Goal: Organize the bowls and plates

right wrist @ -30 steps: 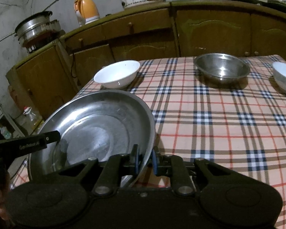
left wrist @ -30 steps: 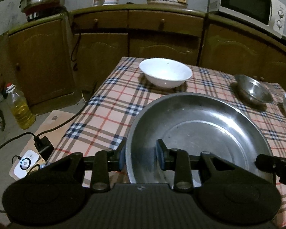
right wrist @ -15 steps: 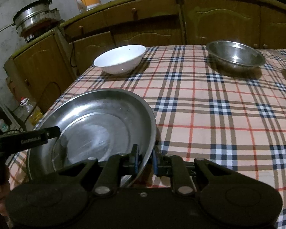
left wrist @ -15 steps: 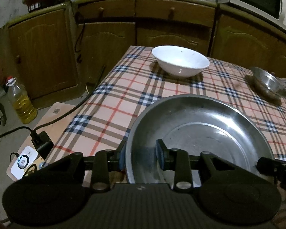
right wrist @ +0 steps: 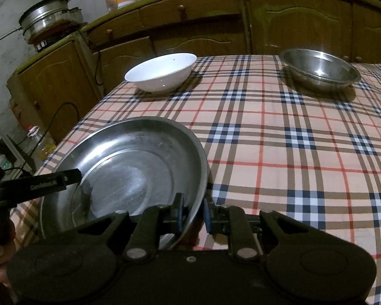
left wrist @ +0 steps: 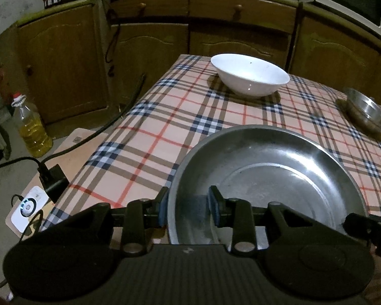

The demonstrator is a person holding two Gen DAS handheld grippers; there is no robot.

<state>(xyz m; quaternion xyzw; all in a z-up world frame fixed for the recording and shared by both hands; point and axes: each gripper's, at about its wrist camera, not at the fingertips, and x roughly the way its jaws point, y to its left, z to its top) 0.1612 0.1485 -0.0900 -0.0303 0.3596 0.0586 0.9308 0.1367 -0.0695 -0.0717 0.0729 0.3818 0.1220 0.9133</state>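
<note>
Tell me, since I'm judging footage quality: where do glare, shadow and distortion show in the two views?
Left wrist view: dim room, soft glare on the steel plate, dark shadow under the white bowl, cabinets bent by the fisheye. Right wrist view: glare streaks in the plate, shadow beside the steel bowl, black corners.

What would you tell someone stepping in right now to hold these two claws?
Left claw: straddles the near-left rim of the big steel plate; whether its pads press is unclear.
Right claw: shut on the plate's near-right rim.
The plate sits low over the near corner of the checked tablecloth.
Standing apart further back: white bowl, steel bowl.
Done: plate gripped. Left: set it down, then gather the bowls.
</note>
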